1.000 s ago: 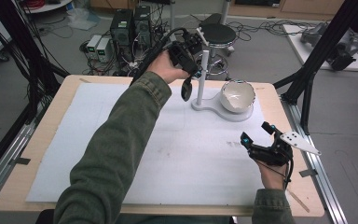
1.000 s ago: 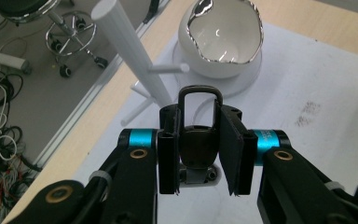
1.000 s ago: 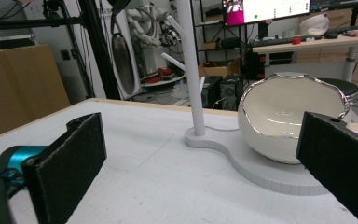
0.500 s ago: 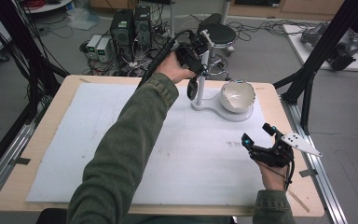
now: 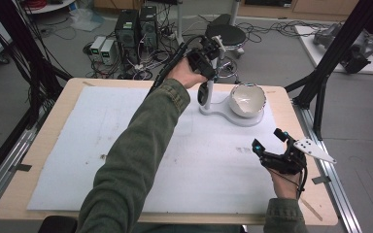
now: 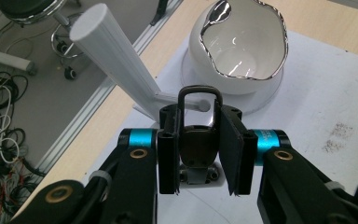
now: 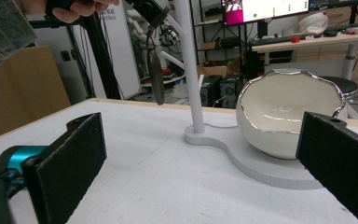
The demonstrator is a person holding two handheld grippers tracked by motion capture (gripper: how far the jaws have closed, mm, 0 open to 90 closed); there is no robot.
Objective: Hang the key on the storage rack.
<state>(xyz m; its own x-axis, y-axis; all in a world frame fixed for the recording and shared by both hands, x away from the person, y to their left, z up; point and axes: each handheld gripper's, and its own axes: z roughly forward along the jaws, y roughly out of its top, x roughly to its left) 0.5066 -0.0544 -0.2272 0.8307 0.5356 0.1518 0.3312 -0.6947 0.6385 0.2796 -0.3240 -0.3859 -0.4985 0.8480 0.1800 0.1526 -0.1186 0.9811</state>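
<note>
the left gripper (image 6: 200,154) has its jaws clamped on a dark spoon (image 6: 196,140), probably by its loop end, beside the white stand (image 5: 209,73). likely step: hanging it on a peg. next, line the loop up. the right gripper (image 5: 270,142) waits, jaws apart, near the bowl (image 5: 246,98).

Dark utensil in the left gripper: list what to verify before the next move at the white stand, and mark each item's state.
1. Grip: the left gripper has its fingers shut on the dark utensil at the handle. Ok.
2. The handle loop sticks out free past the fingers. Ok.
3. Loop on the peg: the peg's end shows through the loop, but whether it is threaded, cannot tell.
4. The bowl sits on the stand's base, apart from the hanging utensil. Ok.
5. The right gripper is open and well away from the stand. Ok.
</note>
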